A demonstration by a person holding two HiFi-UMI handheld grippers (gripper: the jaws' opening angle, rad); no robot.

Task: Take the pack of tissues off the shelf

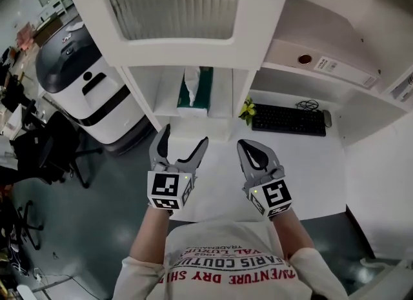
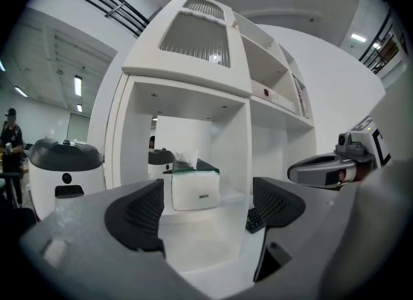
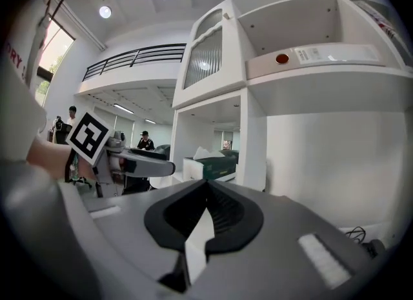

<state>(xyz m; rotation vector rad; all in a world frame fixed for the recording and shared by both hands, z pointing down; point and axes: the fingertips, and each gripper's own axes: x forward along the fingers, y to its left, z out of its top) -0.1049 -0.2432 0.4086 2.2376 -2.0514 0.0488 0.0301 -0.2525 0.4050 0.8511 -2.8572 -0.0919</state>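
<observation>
The pack of tissues [image 1: 194, 91], a white and green box with a tissue sticking out of its top, stands in the open shelf compartment [image 1: 222, 113] above the desk. In the left gripper view the pack of tissues [image 2: 193, 188] lies straight ahead, well beyond the jaws. My left gripper [image 1: 183, 145] is open and empty, a short way in front of the shelf. My right gripper [image 1: 244, 146] is beside it on the right, shut with nothing in it. From the right gripper view the pack of tissues [image 3: 210, 163] is ahead and to the left.
A black keyboard [image 1: 288, 119] and a small yellow-green plant [image 1: 246, 110] lie on the white desk [image 1: 310, 176] to the right of the shelf post. A white binder [image 1: 321, 63] rests on the upper shelf. A white and black machine [image 1: 82, 86] and office chairs [image 1: 45, 153] stand at the left.
</observation>
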